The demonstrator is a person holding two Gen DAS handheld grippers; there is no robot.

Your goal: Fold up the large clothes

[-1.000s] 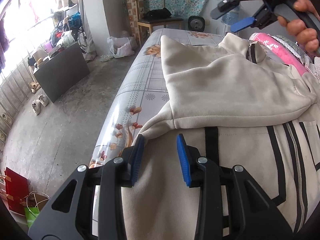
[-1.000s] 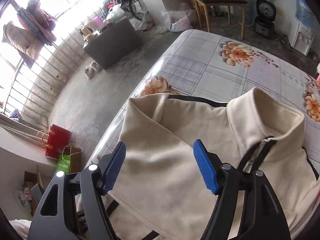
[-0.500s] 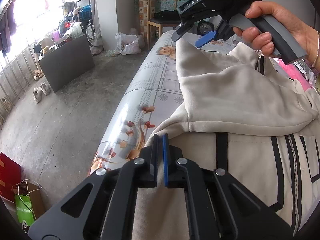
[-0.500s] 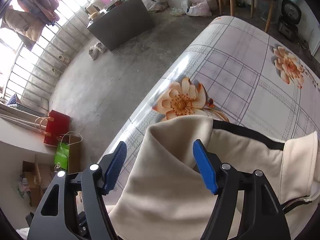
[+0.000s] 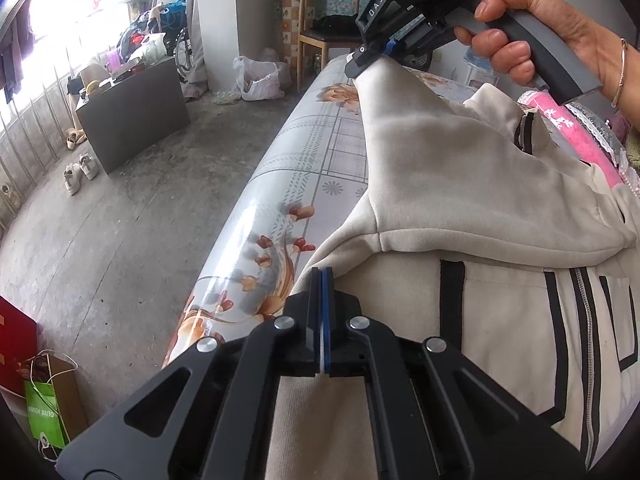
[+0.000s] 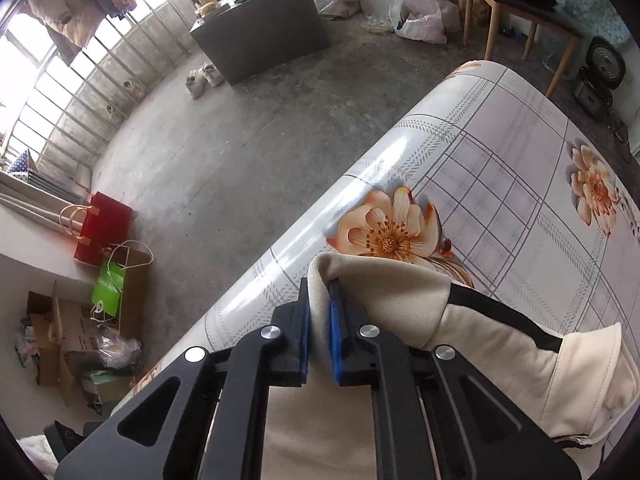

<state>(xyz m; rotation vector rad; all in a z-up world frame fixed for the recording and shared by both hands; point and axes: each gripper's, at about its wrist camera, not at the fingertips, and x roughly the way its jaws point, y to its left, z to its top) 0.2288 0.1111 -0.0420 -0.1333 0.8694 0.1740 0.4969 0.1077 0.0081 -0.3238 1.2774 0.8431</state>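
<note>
A cream jacket (image 5: 460, 184) with black stripes and a zip lies on a table covered in a flowered cloth (image 5: 280, 168). One flap is folded over its body. My left gripper (image 5: 322, 276) is closing its jaws at the jacket's near side edge, and a thin sliver of cream fabric shows between the pads. A hand holds my right gripper (image 5: 360, 60) at the jacket's far corner. In the right wrist view that gripper (image 6: 318, 292) is closing on a fold of the cream fabric (image 6: 380, 280), and the blue pads press on it.
The table's rounded edge (image 6: 304, 232) drops to a concrete floor on the left. A pink item (image 5: 560, 128) lies past the jacket on the right. Off the table stand a dark cabinet (image 5: 132, 112), a wooden chair (image 5: 324, 20), shoes (image 5: 80, 168) and paper bags (image 5: 44, 400).
Both grippers have gone from open to shut on the jacket. The right gripper moved from the collar area out to the far corner, near the table's edge.
</note>
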